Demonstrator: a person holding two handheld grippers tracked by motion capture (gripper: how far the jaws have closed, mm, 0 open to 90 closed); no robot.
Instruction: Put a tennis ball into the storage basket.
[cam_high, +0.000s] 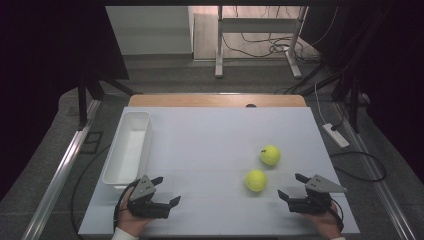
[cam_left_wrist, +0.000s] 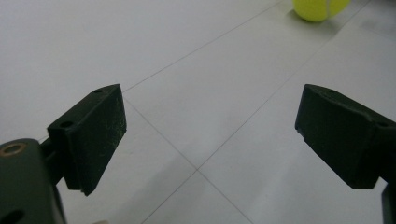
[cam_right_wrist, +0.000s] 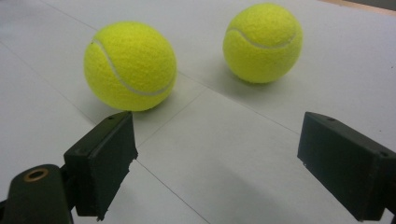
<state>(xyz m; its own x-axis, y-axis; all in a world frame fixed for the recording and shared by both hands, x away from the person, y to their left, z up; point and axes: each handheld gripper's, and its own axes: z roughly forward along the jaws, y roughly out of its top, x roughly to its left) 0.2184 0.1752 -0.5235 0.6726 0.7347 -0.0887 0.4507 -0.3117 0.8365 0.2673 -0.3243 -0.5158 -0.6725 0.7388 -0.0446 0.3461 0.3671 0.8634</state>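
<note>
Right gripper (cam_high: 294, 186) fingers apart, empty, just right of near ball (cam_high: 255, 180) on worktop (cam_high: 210, 145); far ball (cam_high: 270, 155) just beyond. Left gripper (cam_high: 166, 190) fingers apart too, well left; right hand nearer.

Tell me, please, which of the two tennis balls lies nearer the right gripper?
The nearer tennis ball, closer to the person; the other ball sits farther back. The right gripper is open beside it.

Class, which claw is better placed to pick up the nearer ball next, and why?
Right. The right claw is open, aimed at the nearer ball close by; the left claw sits farther away.
</note>
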